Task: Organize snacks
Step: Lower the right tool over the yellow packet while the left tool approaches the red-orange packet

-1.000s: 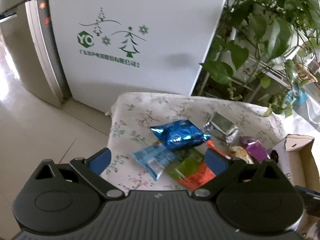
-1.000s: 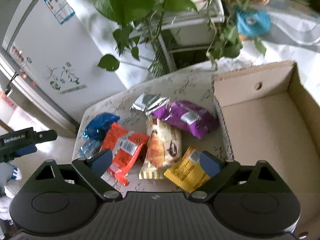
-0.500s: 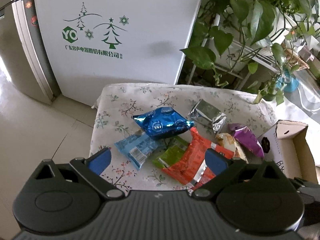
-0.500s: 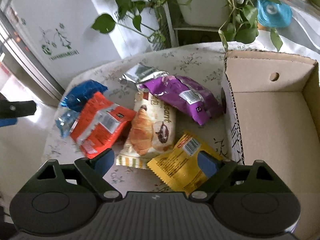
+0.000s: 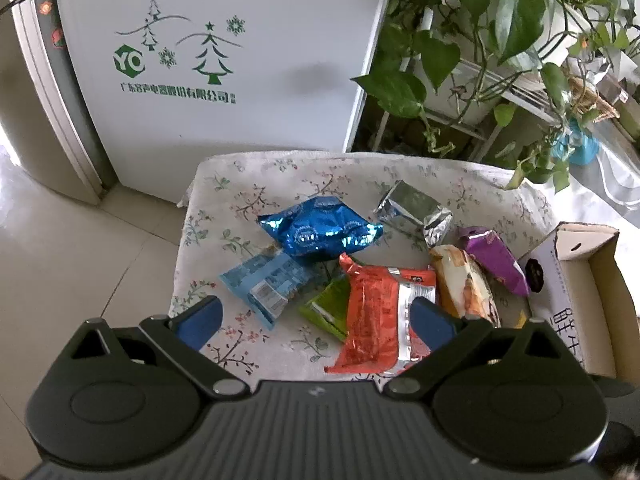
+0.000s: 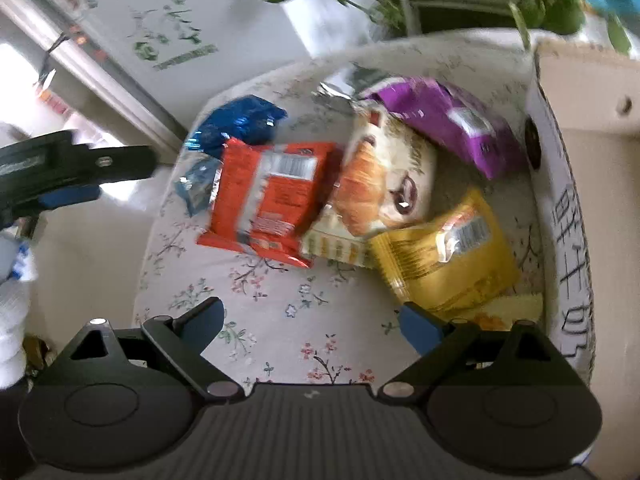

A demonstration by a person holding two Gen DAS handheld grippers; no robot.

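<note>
Several snack packets lie on a floral-cloth table (image 5: 248,204): a shiny blue bag (image 5: 320,232), a light blue pack (image 5: 268,280), a green pack (image 5: 328,308), a red-orange packet (image 5: 376,312) (image 6: 272,196), a silver pouch (image 5: 412,208), a croissant pack (image 6: 380,184) and a purple pack (image 6: 452,120). A yellow packet (image 6: 448,256) lies beside the cardboard box (image 6: 600,200). My left gripper (image 5: 316,320) hovers open over the near edge by the red-orange packet. My right gripper (image 6: 312,320) is open above bare cloth, its right finger near the yellow packet.
A white appliance with green tree prints (image 5: 224,52) stands behind the table. Potted plants on a rack (image 5: 500,40) fill the back right. Tiled floor (image 5: 60,248) lies to the left. The left gripper (image 6: 72,168) shows at the left of the right wrist view.
Both grippers have moved closer to the table. The right wrist view has dropped and shifted left, with motion blur. No packet has moved.
</note>
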